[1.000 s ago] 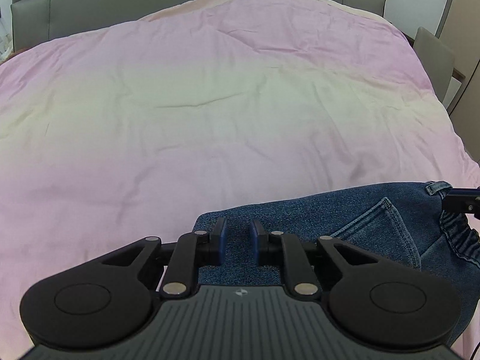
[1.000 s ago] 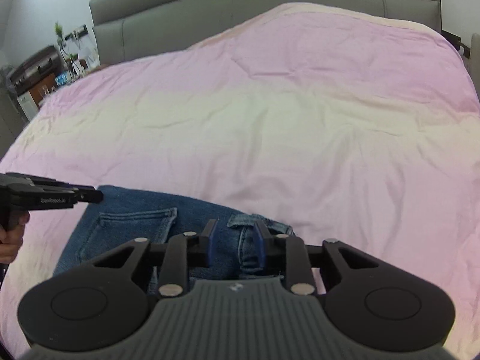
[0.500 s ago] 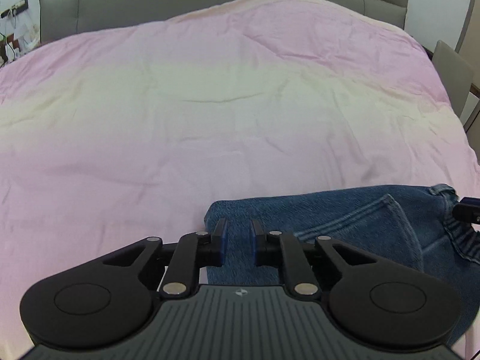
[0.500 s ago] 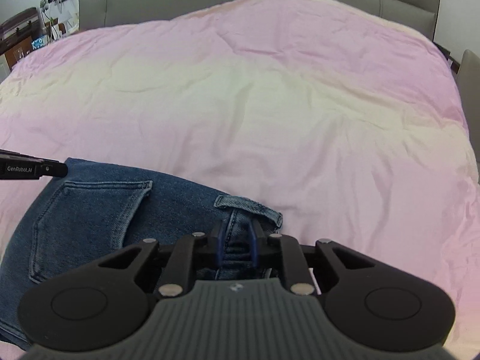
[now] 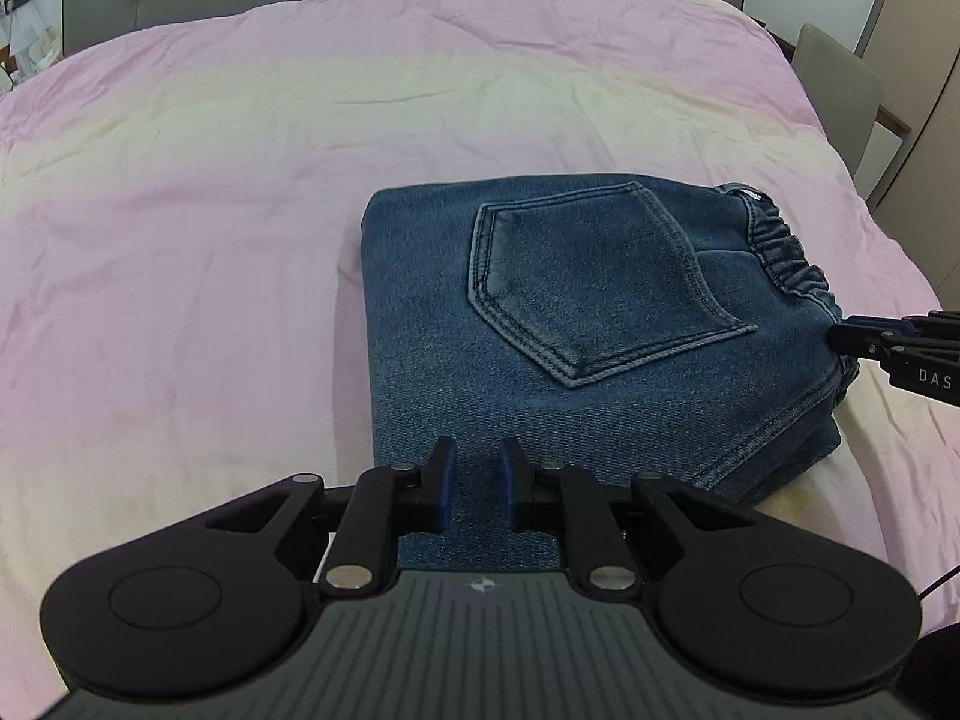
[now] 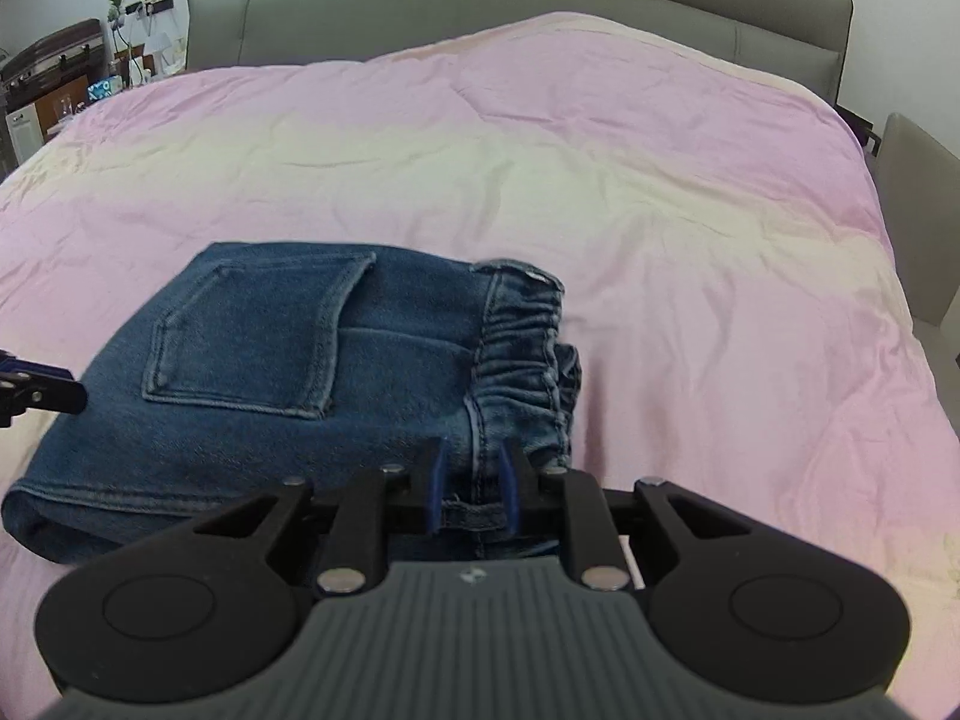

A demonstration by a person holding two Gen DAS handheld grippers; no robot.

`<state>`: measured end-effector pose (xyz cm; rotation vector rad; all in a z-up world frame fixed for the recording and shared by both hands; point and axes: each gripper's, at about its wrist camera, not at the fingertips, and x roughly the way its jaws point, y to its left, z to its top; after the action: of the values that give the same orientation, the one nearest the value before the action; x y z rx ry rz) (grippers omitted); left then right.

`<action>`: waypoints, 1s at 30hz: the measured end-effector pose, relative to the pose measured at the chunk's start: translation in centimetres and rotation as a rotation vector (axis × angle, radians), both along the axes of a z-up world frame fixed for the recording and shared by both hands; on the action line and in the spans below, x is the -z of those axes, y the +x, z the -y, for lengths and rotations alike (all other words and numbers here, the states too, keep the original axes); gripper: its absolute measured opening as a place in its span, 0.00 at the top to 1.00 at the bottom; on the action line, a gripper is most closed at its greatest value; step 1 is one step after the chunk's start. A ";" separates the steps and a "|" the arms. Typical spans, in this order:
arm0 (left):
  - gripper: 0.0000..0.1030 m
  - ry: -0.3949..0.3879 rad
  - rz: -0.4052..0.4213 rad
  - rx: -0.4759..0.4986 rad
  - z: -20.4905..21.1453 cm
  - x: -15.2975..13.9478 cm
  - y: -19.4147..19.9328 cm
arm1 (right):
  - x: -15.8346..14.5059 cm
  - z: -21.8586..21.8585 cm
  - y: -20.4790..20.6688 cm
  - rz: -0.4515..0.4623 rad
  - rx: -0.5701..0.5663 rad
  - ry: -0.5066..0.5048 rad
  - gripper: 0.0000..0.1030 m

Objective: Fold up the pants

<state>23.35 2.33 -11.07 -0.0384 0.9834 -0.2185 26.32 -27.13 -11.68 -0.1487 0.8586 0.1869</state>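
Blue denim pants [image 5: 576,324] lie folded into a thick rectangle on the pink bed cover, back pocket up, elastic waistband to the right. My left gripper [image 5: 476,483] is at the near left edge of the fold, its jaws a narrow gap apart with denim between them. My right gripper [image 6: 469,489] is at the waistband end of the pants [image 6: 288,360], jaws likewise narrowly apart over a denim seam. Each gripper's fingertips show at the edge of the other's view, the right one [image 5: 864,342] and the left one [image 6: 48,393].
The pink and cream bed cover [image 5: 300,150] spreads wide around the pants. A grey padded headboard [image 6: 540,6] stands at the far end. A grey chair [image 5: 840,90] is at the right, a cluttered sideboard [image 6: 54,84] at the far left.
The top layer of the pants has been carried forward and laid down into a compact fold. Both views now look down on it from higher up, with the pocket fully visible.
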 end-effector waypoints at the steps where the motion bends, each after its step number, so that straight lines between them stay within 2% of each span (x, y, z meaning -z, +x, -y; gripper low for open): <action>1: 0.81 -0.014 0.000 -0.004 -0.2 0.3 -0.3 | 0.5 0.5 0.2 -0.016 0.018 0.028 0.85; 6: 0.79 -0.038 -0.038 -0.026 -0.7 2.0 0.3 | 2.1 0.9 1.3 -0.056 0.018 0.041 0.87; 10: 0.79 0.018 -0.016 -0.011 0.4 2.7 -0.1 | 3.2 1.3 2.2 -0.089 0.051 0.084 0.87; 15: 0.79 0.071 -0.022 -0.020 1.4 1.3 0.2 | 1.8 0.2 2.9 -0.086 0.038 0.029 0.87; 18: 0.79 0.094 0.057 0.002 2.2 -0.6 -1.6 | -0.6 -0.3 1.7 -0.019 0.026 0.017 0.83; 21: 0.77 0.067 0.135 0.013 2.5 -3.1 -4.1 | -3.2 -0.6 -0.7 0.041 0.006 0.050 0.66; 23: 0.76 0.052 0.177 0.013 2.9 -4.9 -5.3 | -5.1 -0.7 -2.8 0.072 -0.009 0.068 0.64; 26: 0.69 0.036 0.252 0.017 3.2 -7.8 -7.4 | -7.8 -0.8 -5.7 0.116 -0.020 0.101 0.54; 30: 0.55 0.034 0.356 0.033 3.8 -11.4 -10.5 | -11.0 -1.0 -9.4 0.187 -0.031 0.141 0.43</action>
<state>12.81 -1.43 0.31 0.0463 0.6329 -0.2294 16.93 -26.12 -0.71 -0.0467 0.6549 0.2578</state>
